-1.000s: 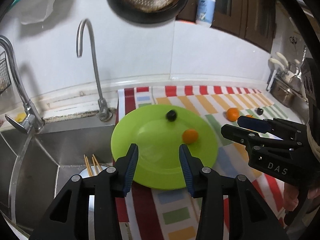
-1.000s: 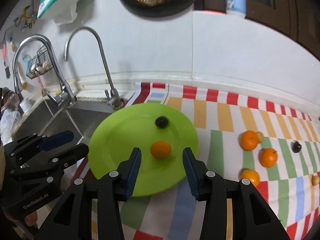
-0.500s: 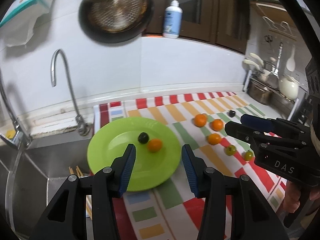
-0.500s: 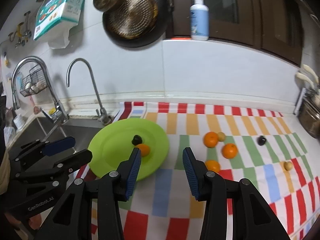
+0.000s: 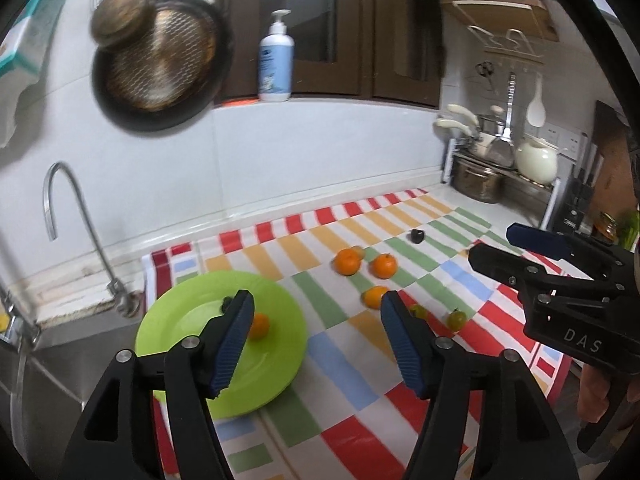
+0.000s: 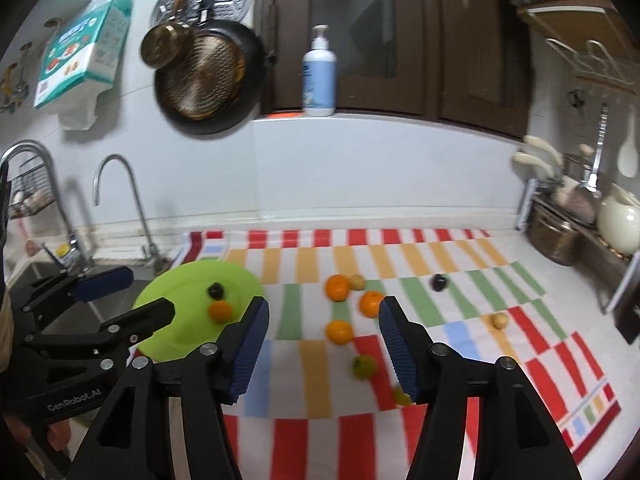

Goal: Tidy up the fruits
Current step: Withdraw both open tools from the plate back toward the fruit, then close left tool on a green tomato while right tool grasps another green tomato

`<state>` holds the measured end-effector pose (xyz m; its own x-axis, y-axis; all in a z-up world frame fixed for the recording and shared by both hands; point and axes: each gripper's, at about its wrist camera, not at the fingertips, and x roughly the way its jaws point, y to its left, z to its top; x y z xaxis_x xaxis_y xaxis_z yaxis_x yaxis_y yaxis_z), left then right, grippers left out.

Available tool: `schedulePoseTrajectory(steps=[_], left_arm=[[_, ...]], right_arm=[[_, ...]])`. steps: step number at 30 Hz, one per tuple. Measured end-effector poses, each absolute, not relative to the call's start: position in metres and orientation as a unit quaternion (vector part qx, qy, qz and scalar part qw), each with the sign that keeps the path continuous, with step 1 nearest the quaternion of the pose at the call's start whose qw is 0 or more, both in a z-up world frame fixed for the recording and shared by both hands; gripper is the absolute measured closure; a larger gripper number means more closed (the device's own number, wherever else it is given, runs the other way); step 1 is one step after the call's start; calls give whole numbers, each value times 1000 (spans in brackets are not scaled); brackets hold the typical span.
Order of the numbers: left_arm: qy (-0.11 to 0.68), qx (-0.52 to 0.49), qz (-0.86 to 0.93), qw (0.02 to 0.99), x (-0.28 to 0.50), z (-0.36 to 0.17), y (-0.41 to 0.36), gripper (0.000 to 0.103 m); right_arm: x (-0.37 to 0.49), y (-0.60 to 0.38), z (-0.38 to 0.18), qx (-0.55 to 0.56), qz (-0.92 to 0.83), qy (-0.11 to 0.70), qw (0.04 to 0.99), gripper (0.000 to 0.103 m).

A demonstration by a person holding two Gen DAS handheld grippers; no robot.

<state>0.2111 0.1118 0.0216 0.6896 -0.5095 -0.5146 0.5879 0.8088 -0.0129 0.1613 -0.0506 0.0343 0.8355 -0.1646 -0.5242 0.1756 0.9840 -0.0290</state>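
A green plate (image 5: pixel 280 344) (image 6: pixel 180 292) lies at the left end of a striped cloth (image 6: pixel 304 368), holding one orange (image 5: pixel 258 325) (image 6: pixel 220 311) and one dark fruit (image 6: pixel 216 290). Three oranges (image 6: pixel 337 287) (image 6: pixel 371 303) (image 6: pixel 339 332), small green fruits (image 6: pixel 363 366), yellowish ones (image 6: pixel 499 321) and another dark fruit (image 6: pixel 439 282) are scattered on the cloth. My left gripper (image 5: pixel 316 300) (image 6: pixel 150 292) hovers above the plate's near edge. My right gripper (image 6: pixel 324 306) (image 5: pixel 492 242) hangs over the cloth. The jaws of both are opening, with nothing between them.
A steel sink (image 6: pixel 44 276) with two taps (image 6: pixel 120 200) lies left of the plate. Pans (image 6: pixel 204 80) hang on the wall and a soap bottle (image 6: pixel 319 76) stands on the ledge. A rack with pots (image 6: pixel 556 236) and a white teapot (image 6: pixel 620 224) stands at the right.
Both grippers have drawn back and up from the plate, so more of the cloth and its fruit shows. Both pairs of jaws have widened. The fruit has not moved.
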Motion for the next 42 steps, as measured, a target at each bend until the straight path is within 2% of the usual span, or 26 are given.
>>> schedulePoseTrajectory(steps=[10, 24, 37, 42], left_arm=[[242, 105, -353, 898, 208, 17, 73, 28], [220, 167, -422, 864, 218, -6, 32, 27], [235, 217, -476, 819, 234, -44, 1, 28], [268, 234, -490, 796, 248, -64, -16, 37]], right_arm=[[138, -84, 25, 27, -146, 275, 950, 45], [133, -104, -2, 28, -189, 308, 932, 45], [151, -120, -48, 37, -177, 368, 912, 45], [162, -128, -67, 45, -165, 388, 906, 45]])
